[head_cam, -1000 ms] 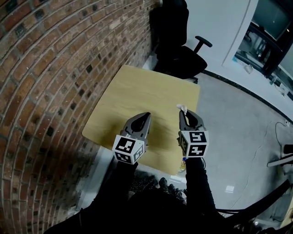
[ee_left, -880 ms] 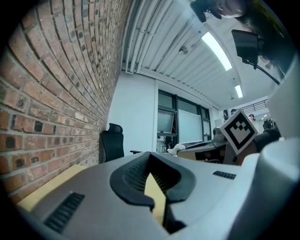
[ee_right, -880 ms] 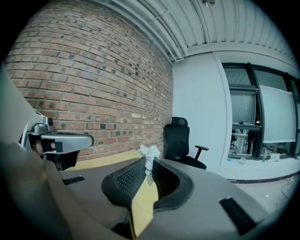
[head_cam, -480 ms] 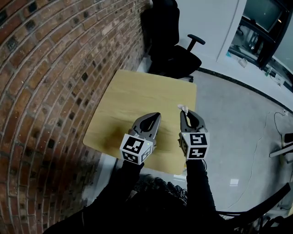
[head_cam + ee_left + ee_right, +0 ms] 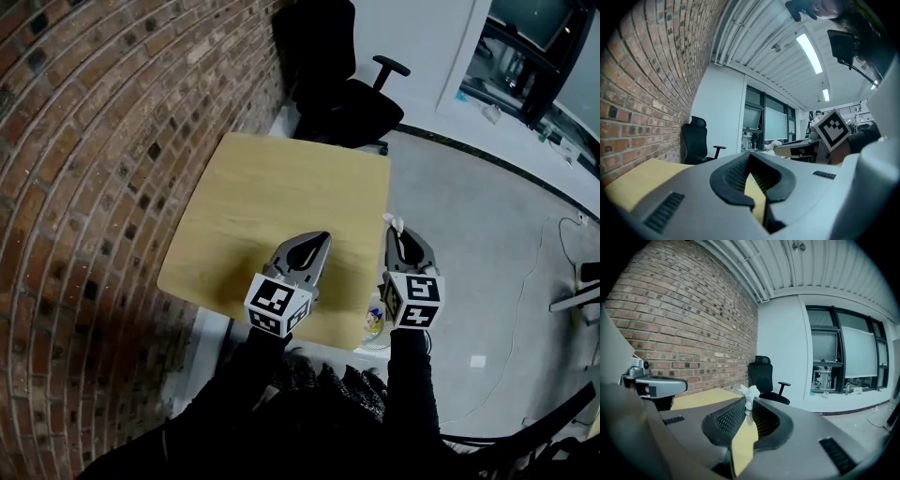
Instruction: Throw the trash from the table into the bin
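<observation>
Right tongs (image 5: 400, 232) are clamped on a small white tissue scrap (image 5: 395, 223), which sticks up from their tips; the right gripper view shows the tissue scrap (image 5: 749, 396) pinched between the ribbed pads with its crumpled end standing above them. In the head view these tongs hang just past the right edge of the wooden desk (image 5: 272, 197), over the grey floor (image 5: 487, 244) and not over the desk top.

Left tongs (image 5: 322, 240) are closed with nothing in them. In the left gripper view their tips (image 5: 750, 155) meet, and only the yellow desk surface (image 5: 642, 180) shows through the hollow behind them. They are over the near part of the desk, close to its front edge.

A pale container (image 5: 375, 323) with yellow and blue bits in it sits on the floor at the desk's near right corner, partly hidden by the right tongs. A black office chair (image 5: 337, 94) stands beyond the desk's far edge, and a brick wall (image 5: 94, 141) runs along the desk's left side.
</observation>
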A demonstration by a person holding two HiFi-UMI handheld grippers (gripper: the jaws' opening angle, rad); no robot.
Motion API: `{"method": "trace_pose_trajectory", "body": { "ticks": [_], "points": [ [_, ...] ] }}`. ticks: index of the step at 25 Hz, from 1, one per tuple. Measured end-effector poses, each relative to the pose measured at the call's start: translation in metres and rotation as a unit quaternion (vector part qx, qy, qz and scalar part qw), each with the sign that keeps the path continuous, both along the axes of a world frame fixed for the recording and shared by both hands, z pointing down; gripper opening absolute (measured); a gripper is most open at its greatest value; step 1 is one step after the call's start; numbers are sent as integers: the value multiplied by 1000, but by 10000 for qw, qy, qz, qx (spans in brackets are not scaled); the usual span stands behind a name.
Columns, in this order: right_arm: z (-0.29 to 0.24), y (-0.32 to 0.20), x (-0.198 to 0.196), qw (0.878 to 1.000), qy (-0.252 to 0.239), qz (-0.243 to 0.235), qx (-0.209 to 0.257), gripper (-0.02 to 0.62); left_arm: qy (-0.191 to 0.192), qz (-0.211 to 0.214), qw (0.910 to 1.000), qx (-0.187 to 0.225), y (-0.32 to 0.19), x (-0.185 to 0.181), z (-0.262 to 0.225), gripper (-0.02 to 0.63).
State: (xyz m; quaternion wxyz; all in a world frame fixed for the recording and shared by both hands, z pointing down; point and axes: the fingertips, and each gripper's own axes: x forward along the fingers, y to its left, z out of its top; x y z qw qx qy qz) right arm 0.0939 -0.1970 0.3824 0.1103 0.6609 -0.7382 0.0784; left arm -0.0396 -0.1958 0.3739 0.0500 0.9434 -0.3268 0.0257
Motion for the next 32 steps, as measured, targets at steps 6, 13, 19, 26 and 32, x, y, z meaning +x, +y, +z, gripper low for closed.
{"method": "trace_pose_trajectory", "body": {
  "ticks": [6,13,19,26,32],
  "points": [
    [5,16,59,9991,167,-383,-6,54,-72,-517,9986,113,20,42,-3,6],
    [16,57,129,9920,327,-1217,-85,55,107,-1336,9910,42,75,114,5,6],
    [12,89,167,9887,297,-1470,-78,54,130,-1637,9864,96,111,150,-4,6],
    [8,107,187,9885,179,-1503,-25,54,7,-1683,9854,257,130,175,-17,6],
    [39,119,173,9870,71,-1584,-275,55,-226,-1598,9869,-4,139,183,16,6]
  ]
}}
